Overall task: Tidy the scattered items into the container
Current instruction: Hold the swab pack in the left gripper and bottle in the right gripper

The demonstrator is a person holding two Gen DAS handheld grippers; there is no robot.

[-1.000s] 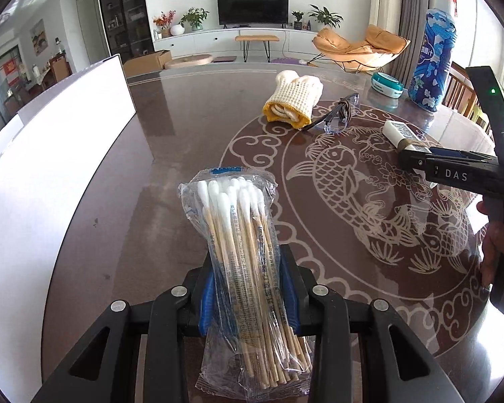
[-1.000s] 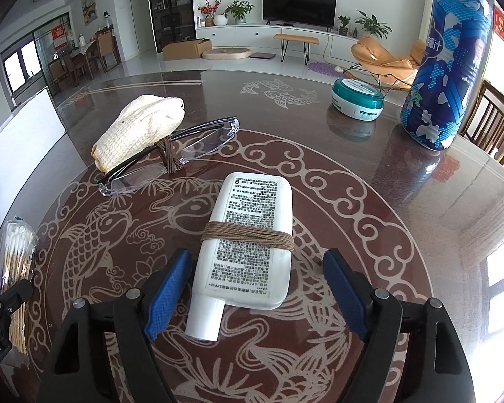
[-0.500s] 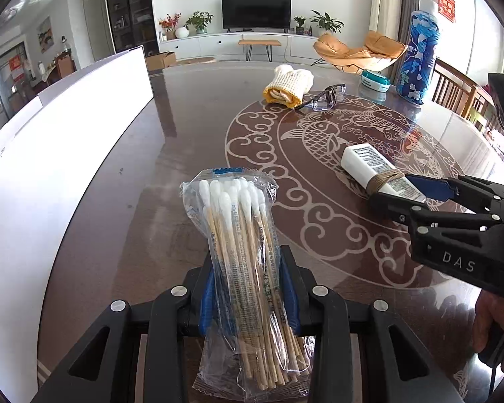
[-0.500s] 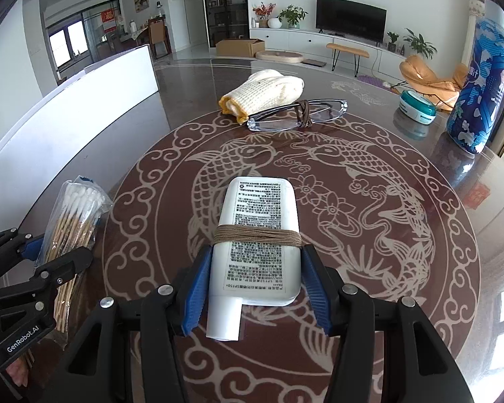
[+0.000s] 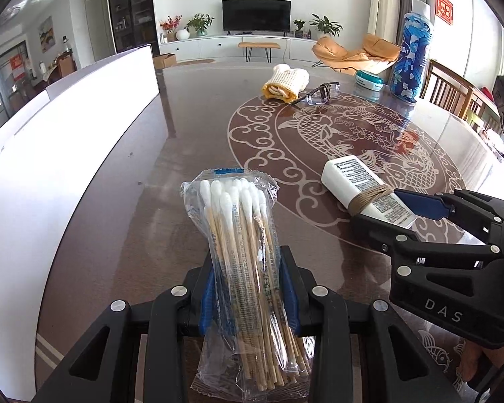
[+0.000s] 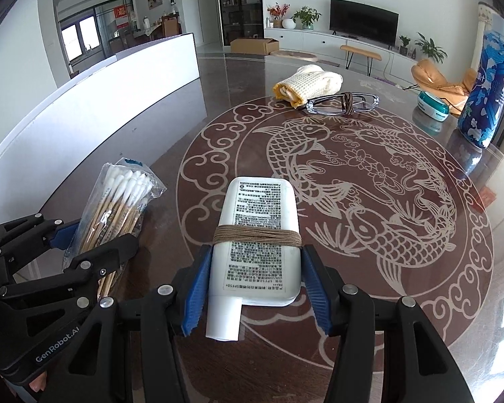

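My left gripper is shut on a clear bag of cotton swabs and holds it above the dark table; it also shows in the right wrist view. My right gripper is shut on a white tube wrapped with brown string, also seen in the left wrist view. The white container wall runs along the left. A rolled cream and yellow cloth and clear glasses lie at the far side of the table.
A tall blue patterned can and a small teal and white round box stand at the far right of the table. Wooden chairs stand past the right edge. The table's fish pattern fills the middle.
My right gripper closed on the white tube and carried it left, toward the container. My left gripper kept the swab bag and swung with it, so the container wall looks nearer.
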